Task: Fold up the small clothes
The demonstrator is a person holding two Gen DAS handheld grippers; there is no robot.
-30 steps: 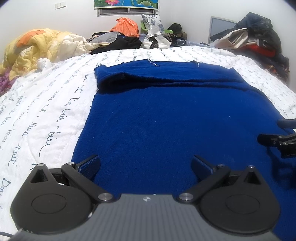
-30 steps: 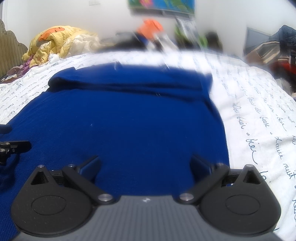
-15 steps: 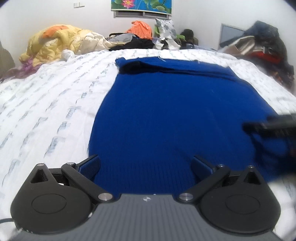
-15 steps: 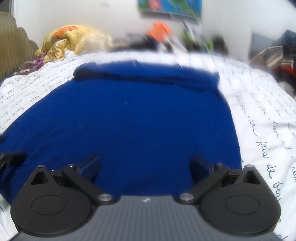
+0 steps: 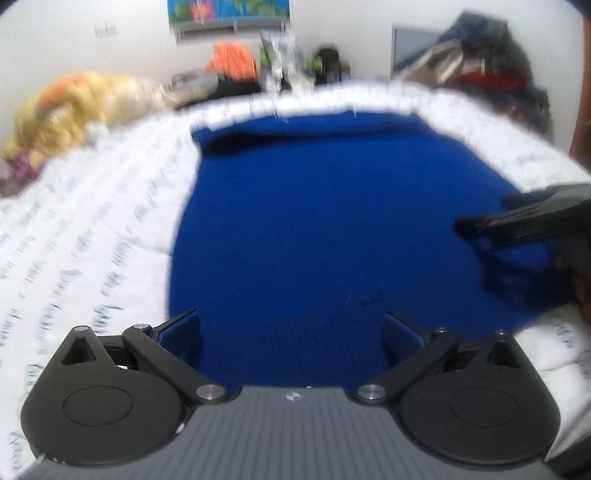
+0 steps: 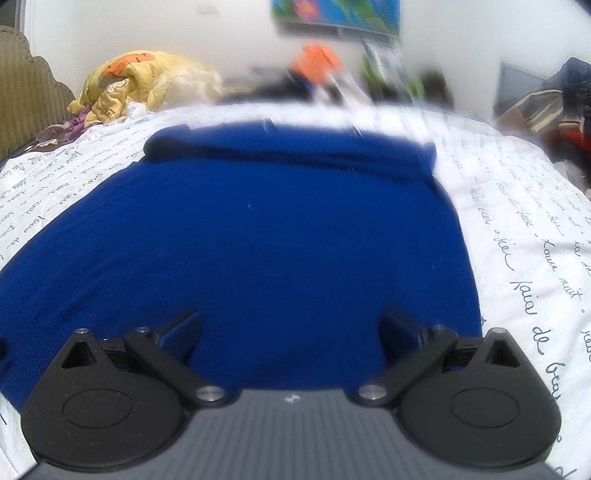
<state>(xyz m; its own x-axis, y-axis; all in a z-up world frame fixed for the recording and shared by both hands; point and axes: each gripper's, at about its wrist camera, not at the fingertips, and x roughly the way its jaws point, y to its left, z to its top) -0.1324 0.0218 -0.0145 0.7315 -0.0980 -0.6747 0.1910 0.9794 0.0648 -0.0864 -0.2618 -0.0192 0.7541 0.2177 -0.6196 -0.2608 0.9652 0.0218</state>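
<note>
Right wrist | bedsheet (image 6: pixel 524 236) script reads "nuit" | blue sweater (image 6: pixel 258 251) flat

The bed (image 6: pixel 524 229) has a white cover with dark handwriting. A yellow blanket (image 6: pixel 147 81) lies crumpled at its far left corner. A flower picture (image 6: pixel 336 14) hangs on the wall, with an orange cloth (image 6: pixel 316 64) below it.

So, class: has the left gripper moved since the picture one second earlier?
Yes. It has drawn back toward the near hem of the blue sweater: the hem and white bedsheet now show between and beside the open left gripper.
</note>
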